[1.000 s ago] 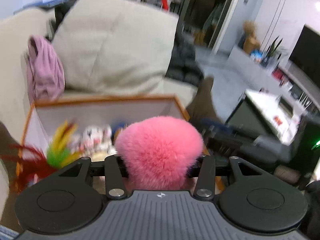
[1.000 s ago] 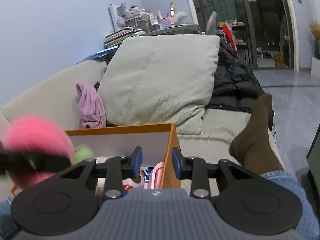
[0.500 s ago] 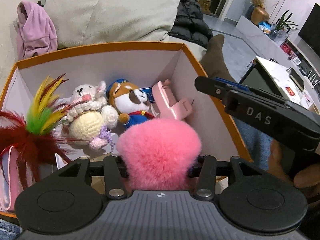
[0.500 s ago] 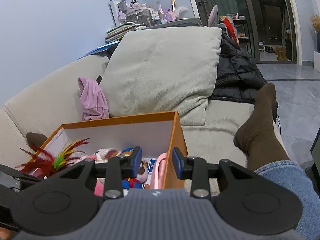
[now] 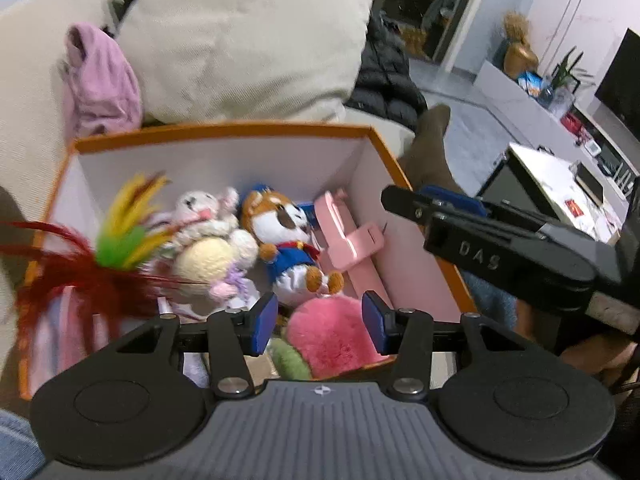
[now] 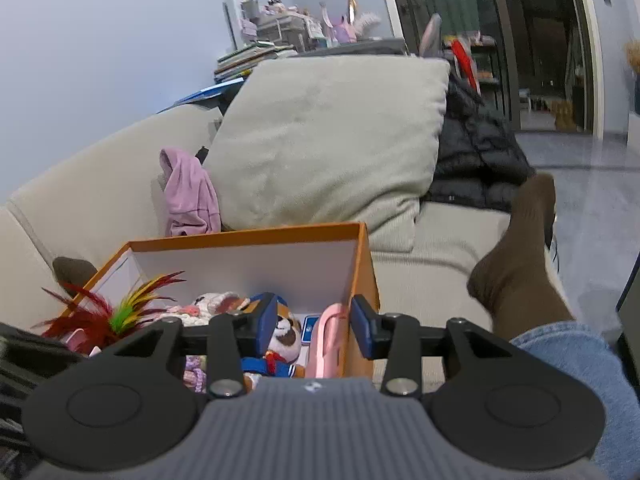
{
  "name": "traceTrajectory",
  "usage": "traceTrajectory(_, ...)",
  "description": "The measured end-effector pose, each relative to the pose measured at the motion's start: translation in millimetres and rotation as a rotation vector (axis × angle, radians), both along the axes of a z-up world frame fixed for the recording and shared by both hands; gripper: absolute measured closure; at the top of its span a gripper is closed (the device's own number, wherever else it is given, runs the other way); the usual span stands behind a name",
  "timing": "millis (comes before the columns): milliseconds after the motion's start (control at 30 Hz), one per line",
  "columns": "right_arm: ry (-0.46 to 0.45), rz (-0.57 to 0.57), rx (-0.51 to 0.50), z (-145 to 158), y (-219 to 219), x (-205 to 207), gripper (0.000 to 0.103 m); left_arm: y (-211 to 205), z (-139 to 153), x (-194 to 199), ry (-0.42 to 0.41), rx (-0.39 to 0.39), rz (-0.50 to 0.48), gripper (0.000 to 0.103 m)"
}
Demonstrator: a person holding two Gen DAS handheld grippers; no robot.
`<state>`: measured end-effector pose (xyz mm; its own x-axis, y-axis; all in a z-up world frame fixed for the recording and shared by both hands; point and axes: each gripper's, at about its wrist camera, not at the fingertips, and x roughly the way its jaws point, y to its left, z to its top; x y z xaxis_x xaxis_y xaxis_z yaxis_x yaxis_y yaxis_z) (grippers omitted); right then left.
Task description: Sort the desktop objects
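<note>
— Where's the pink pompom (image 5: 334,334)?

— Low centre of frame, down in the orange box (image 5: 224,134), just under my left claw (image 5: 319,322), which gapes wide and empty above it.

— And the right claw (image 6: 314,326)?

— Jaws just opening, holding nothing.

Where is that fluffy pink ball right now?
In the left wrist view, the fluffy pink ball lies inside the orange box, near corner, just before the fox plush.
</note>
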<state>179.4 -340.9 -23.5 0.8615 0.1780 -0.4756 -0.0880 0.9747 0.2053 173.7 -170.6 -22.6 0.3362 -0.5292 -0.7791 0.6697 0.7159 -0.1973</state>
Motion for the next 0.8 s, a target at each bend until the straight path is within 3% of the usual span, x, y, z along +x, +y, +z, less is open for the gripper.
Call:
traceTrajectory(233, -0.034, 0.048, -0.057, 16.6, 19.1, -20.4, 0.058, 39.3, 36.7, -20.4, -0.097, -0.066, 0.084, 0.049)
traceTrajectory(400, -0.009, 0.108, -0.074, 39.6, 33.8, -45.6, 0.057, 58.3, 58.6, -36.6, -0.162, -0.134, 0.122, 0.049)
traceTrajectory(533, 0.018, 0.141, -0.130, 68.1, 48.7, -62.5, 0.046, 66.4, 72.9, -50.3, -0.217, -0.169, 0.134, 0.048)
traceTrajectory(700, 0.070, 0.170, -0.151, 92.9, 58.3, -67.9, 0.042, 72.6, 84.9, -58.8, -0.266, -0.206, 0.148, 0.042)
traceTrajectory(800, 0.088, 0.179, -0.172, 93.9, 59.1, -68.8, 0.040, 72.0, 82.9, -57.7, -0.275, -0.197, 0.166, 0.030)
